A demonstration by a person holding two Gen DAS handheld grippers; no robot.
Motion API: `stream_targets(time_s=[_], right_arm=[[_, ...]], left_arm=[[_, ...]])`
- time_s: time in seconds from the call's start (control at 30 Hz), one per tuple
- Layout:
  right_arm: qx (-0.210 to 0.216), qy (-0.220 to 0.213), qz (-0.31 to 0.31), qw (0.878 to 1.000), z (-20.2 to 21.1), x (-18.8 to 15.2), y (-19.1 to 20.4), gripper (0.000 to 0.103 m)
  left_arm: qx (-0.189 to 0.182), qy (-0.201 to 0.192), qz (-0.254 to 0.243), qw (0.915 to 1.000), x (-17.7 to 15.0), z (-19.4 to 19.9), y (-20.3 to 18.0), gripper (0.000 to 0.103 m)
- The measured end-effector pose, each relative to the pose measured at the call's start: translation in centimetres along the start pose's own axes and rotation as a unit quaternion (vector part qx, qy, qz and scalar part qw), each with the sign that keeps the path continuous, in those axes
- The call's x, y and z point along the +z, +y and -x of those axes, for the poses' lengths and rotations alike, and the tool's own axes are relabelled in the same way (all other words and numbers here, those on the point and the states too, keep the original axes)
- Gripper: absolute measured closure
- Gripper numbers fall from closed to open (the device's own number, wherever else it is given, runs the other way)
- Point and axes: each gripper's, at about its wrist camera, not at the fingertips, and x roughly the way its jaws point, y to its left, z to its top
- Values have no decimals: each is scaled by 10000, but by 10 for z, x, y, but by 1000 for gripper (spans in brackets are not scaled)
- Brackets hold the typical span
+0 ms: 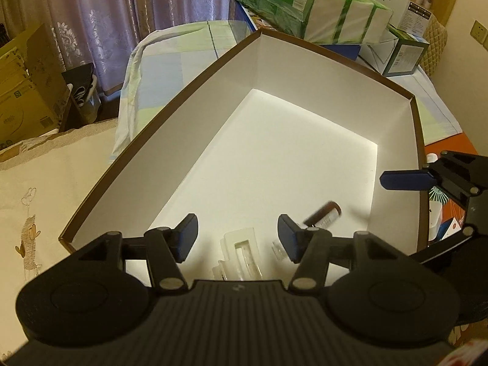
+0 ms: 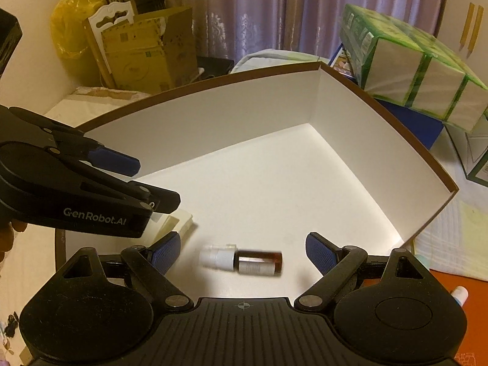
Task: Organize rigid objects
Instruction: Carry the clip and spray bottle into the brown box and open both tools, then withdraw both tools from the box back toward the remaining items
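A large box (image 1: 170, 103) with white inside walls (image 2: 213, 122) and a brown rim fills both views. On its floor lies a brown glass bottle (image 2: 259, 262) with a white cap, blurred, on its side below the wide gap of my open right gripper (image 2: 244, 251). In the left wrist view the bottle (image 1: 323, 215) shows to the right of my left gripper (image 1: 237, 238). The left gripper's jaws stand apart over a white plastic piece (image 1: 241, 250) on the floor, without pressing it. The left gripper (image 2: 143, 180) partly hides that piece (image 2: 180, 222) in the right wrist view.
Green-wrapped tissue packs (image 1: 305, 9) and blue and white boxes are stacked behind the box. Cardboard cartons (image 2: 146, 52) and a yellow bag stand by the curtain. A cream cloth (image 1: 45, 189) lies left of the box, and an orange surface (image 2: 457, 283) with small items lies right of it.
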Motion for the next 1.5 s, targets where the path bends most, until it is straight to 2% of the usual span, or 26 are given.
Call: stream_targets(time_s=[0.37, 0.9, 1.23, 1.5], right_arm=[[-13, -253, -197, 9995, 25, -6, 2, 17], [131, -961, -601, 9935, 106, -37, -5, 17], [304, -1174, -548, 9911, 156, -78, -21, 17], [273, -1064, -514, 9926, 191, -127, -50, 17]], left_arm=[[-3, -189, 57, 9998, -3, 20, -3, 49], [76, -797, 120, 9967, -26, 95, -45, 49], [123, -905, 209, 9956, -65, 131, -93, 49], [4, -747, 317, 9967, -96, 137, -143, 49]])
